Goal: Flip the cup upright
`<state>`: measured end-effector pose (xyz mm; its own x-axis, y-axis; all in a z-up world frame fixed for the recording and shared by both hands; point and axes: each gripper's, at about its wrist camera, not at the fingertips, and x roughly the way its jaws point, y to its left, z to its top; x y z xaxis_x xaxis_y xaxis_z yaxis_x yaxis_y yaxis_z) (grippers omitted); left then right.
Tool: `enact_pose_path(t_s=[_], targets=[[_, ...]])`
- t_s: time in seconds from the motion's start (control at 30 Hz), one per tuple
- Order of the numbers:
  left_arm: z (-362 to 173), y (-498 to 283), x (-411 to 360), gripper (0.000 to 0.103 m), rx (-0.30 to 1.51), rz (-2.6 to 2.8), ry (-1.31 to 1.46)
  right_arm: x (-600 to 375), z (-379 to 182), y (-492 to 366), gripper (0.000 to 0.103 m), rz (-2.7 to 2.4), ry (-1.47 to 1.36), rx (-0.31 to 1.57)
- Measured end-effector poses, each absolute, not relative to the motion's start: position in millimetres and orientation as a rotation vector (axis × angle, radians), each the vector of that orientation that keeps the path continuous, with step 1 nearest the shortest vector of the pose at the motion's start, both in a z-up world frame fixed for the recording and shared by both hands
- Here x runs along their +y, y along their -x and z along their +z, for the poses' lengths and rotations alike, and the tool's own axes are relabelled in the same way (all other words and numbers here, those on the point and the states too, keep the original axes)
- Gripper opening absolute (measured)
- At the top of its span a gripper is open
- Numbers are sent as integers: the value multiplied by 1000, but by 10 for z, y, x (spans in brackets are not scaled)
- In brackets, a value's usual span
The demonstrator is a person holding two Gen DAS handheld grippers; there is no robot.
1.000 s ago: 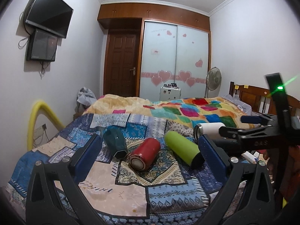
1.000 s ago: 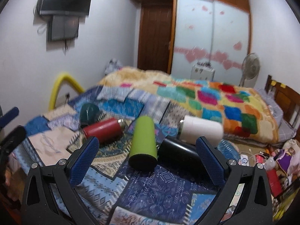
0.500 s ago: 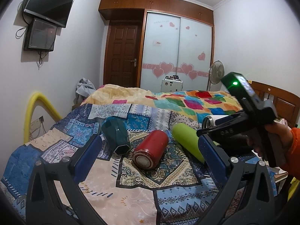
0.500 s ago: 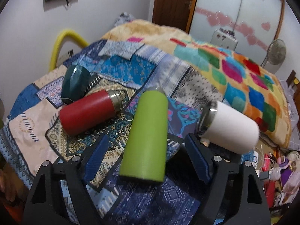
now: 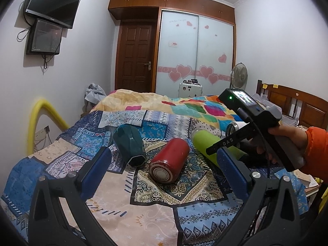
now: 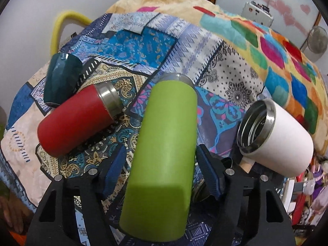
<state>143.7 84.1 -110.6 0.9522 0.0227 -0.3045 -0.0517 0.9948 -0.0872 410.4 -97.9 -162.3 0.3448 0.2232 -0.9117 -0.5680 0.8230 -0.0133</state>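
Note:
Several cups lie on their sides on the patterned bedspread [image 5: 127, 203]. A lime green cup [image 6: 164, 153] lies between my right gripper's [image 6: 162, 170] blue pads, which straddle it closely; contact is unclear. It also shows in the left wrist view [image 5: 207, 143]. A red cup [image 6: 75, 119] [image 5: 170, 164], a dark teal faceted cup [image 6: 61, 78] [image 5: 129, 145] and a white cup [image 6: 280, 139] lie around it. A black cup lies mostly hidden under the right gripper. My left gripper [image 5: 164, 176] is open and empty, above the bedspread near the red cup.
A colourful blanket [image 5: 192, 108] covers the far bed. A yellow foam tube [image 5: 41, 119] stands at the left wall. A wooden headboard [image 5: 297, 106], a fan [image 5: 238, 78] and clutter are on the right. The right gripper body [image 5: 256, 121] and hand show in the left wrist view.
My right gripper has moved down and forward over the green cup, and its pads have narrowed around it. My left gripper has stayed almost still.

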Motion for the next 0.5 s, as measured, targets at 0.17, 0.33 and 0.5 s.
enact_pose_path(t_s=[0.17, 0.33, 0.5], targets=[[-1126, -1454, 857, 103, 313, 43, 97, -918, -1683, -4055, 68, 506, 397, 1097], [-1144, -1478, 886, 103, 320, 48, 106, -820, -1780, -4001, 68, 506, 432, 1093], [-1163, -1486, 924, 103, 325, 55, 117, -788, -1810, -3969, 68, 504, 438, 1068]])
